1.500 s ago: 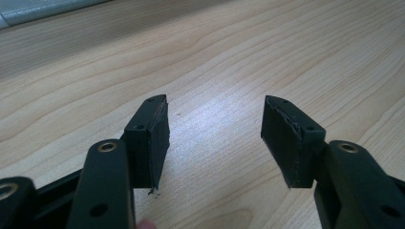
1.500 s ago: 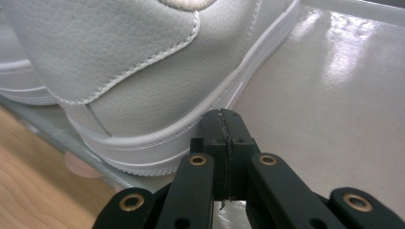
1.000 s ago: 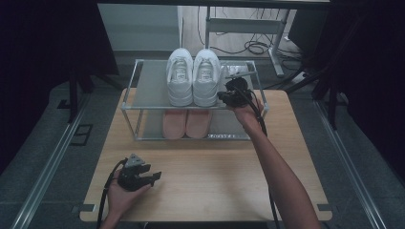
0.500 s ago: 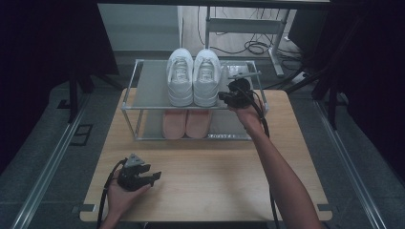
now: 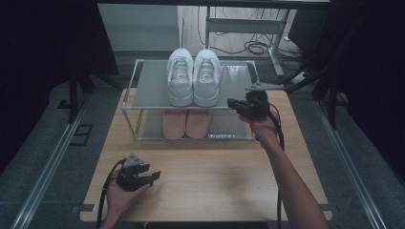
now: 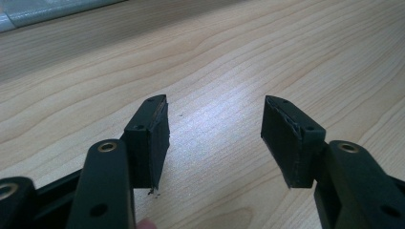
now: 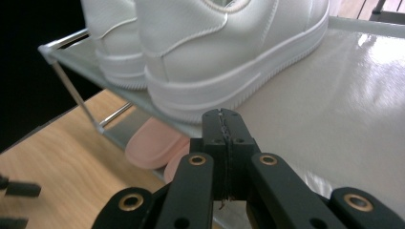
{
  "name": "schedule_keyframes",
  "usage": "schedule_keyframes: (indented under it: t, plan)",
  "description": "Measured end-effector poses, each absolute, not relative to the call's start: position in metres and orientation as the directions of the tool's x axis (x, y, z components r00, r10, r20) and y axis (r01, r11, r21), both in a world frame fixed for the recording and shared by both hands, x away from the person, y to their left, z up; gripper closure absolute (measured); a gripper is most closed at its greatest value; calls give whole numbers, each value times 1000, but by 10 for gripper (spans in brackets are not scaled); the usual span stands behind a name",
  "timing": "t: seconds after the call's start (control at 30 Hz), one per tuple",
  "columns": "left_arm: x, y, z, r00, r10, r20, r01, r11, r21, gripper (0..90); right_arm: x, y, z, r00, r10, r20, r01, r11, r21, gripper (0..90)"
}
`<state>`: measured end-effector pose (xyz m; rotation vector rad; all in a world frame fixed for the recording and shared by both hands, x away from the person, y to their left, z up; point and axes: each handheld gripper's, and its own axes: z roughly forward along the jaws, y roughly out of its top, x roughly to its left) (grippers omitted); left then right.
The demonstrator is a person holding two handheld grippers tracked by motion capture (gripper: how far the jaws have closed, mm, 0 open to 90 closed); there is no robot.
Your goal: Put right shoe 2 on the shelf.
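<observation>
So there's a small two-level shoe rack (image 5: 143, 98) sitting at the far end of a wooden table (image 5: 215, 176). A pair of white sneakers (image 5: 193, 76) is parked side by side on the top shelf, toes pointing to the far side, and a pair of pink shoes (image 5: 185, 122) sits right below them on the lower shelf.

The right gripper (image 5: 234, 103) is up at the rack's near right corner, just beside the heel of the right-hand sneaker. Its jaws are pressed flat together with nothing between them; you can see that clearly in the right gripper view (image 7: 223, 117), where the tip sits low in front of the sneaker's sole. Whether it actually touches the sole I can't really tell, the angle's not great for that.

The left gripper (image 5: 152, 177) is way back at the near left of the table, well apart from the rack, held in the hand (image 5: 119, 198) low over the wood. Its jaws are spread wide and empty, just bare tabletop between them (image 6: 215, 136).
</observation>
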<state>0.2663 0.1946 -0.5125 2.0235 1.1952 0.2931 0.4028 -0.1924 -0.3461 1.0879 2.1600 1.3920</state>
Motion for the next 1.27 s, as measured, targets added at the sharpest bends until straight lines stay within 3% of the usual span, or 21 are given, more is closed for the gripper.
schedule_keyframes:
  t: [0.23,0.43,0.6,0.97,1.27]
  plan:
    - [266,195,-512,533,828,-172,655,-275,703,431,372,-222,-365,-657,744,117,402,215,890,868]
    - [266,192,-513,535,828,-170,655,-280,702,431,351,-242,-388,-671,734,107,401,238,884,654]
    - [266,193,-512,540,825,-166,651,-284,704,430,333,-254,-407,-676,728,116,403,234,885,583]
    - [266,192,-512,531,830,-173,658,-275,700,430,312,-285,-453,-643,750,155,447,203,871,539]
    - [266,192,-512,532,829,-174,657,-274,702,429,310,-289,-453,-642,755,132,440,222,870,502]
